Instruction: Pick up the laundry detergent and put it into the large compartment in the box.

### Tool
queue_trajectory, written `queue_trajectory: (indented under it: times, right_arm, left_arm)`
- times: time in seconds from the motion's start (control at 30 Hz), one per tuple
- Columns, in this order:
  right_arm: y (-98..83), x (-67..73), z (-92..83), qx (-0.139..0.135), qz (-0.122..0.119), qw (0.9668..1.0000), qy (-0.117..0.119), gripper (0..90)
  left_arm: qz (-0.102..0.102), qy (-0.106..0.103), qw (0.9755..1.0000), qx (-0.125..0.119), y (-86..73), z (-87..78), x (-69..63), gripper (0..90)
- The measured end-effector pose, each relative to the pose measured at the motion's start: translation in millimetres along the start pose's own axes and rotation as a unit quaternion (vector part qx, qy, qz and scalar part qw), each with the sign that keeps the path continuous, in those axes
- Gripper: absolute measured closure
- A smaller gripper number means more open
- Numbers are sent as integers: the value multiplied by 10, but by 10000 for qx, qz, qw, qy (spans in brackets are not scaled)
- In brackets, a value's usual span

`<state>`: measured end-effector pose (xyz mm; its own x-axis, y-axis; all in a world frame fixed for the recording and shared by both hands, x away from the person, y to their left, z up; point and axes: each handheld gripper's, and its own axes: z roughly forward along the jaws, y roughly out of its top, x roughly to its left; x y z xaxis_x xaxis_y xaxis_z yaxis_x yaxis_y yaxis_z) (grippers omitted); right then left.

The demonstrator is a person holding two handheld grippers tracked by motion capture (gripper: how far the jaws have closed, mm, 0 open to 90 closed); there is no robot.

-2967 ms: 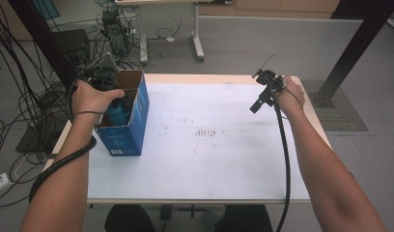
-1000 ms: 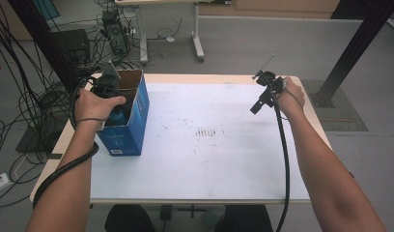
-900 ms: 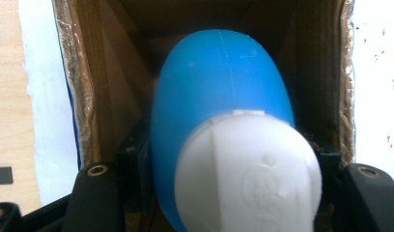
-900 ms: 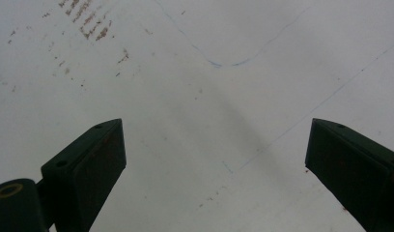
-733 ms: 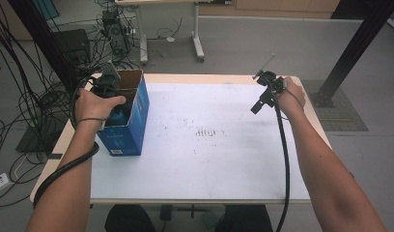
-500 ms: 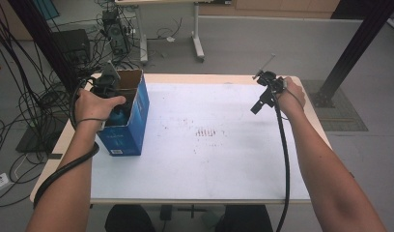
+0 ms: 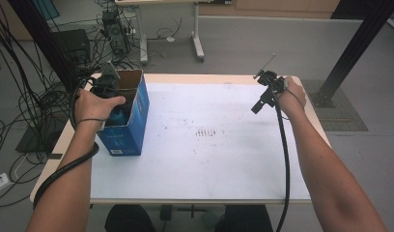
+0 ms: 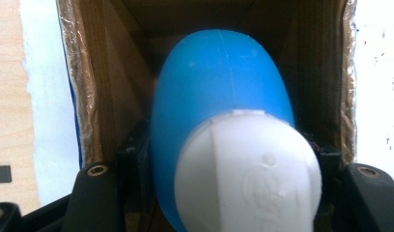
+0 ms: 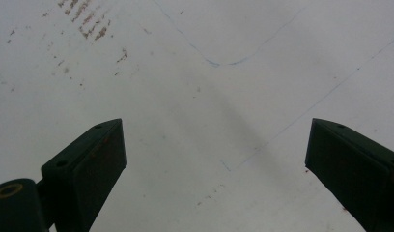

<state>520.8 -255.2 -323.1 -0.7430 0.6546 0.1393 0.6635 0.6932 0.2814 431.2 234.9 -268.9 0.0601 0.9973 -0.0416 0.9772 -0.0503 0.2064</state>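
Observation:
A blue bottle (image 8: 219, 92) with a white cap (image 8: 248, 169) stands inside an open blue cardboard box (image 7: 123, 131) at the table's left side. My left gripper (image 8: 229, 159) reaches down into the box, its jaws pressed on either side of the bottle just below the cap. In the high view the left hand covers the left gripper (image 7: 108, 87) at the box's mouth, and a bit of the blue bottle (image 7: 119, 116) shows beneath it. My right gripper (image 7: 258, 105) hangs open above the table's far right, with bare white surface between its jaws (image 9: 214, 159).
The white-covered table (image 7: 209, 164) has faint brown marks (image 7: 205, 132) near its middle. Cables trail from both grippers off the near edge. Beyond the table lie floor cables at the left, another desk's legs and a black post (image 7: 359, 43) at the right.
Since three seconds ago the left hand has drawn back a little over the box, with the gripper's rear tilted up. In the last second nothing visibly moved. The right arm stays still.

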Motion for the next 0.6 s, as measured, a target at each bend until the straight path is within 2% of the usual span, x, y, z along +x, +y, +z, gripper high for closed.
queue_trajectory:
  times: [0.6]
  right_arm:
    - [9, 9, 2, -14, 0, 10000, -5, 70]
  left_arm:
    - [-66, -32, 10000, -29, -11, -1, 20, 376]
